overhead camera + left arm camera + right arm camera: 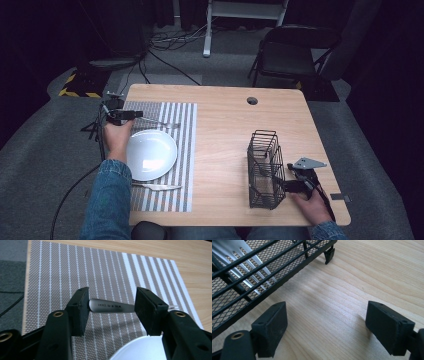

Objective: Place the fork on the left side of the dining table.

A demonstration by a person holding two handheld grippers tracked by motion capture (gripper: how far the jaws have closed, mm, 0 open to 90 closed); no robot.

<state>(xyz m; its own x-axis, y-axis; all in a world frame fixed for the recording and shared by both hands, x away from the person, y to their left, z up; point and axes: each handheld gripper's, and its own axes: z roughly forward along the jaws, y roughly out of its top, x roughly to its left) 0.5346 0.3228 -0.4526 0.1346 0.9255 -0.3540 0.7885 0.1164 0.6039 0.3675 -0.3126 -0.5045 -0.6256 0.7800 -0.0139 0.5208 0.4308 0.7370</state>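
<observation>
A metal fork lies on the striped placemat beyond the white plate. My left gripper sits low over its handle end. In the left gripper view the fork handle lies on the mat, lengthwise across the gap between the two pads, and the gripper is open. My right gripper rests by the near right side of the black wire basket. It stands open over bare wood. Fork tines show through the basket's mesh.
A table knife lies on the mat at the plate's near side. The plate rim sits just under the left jaws. A cable hole is at the table's far side, and a folding chair stands beyond the table.
</observation>
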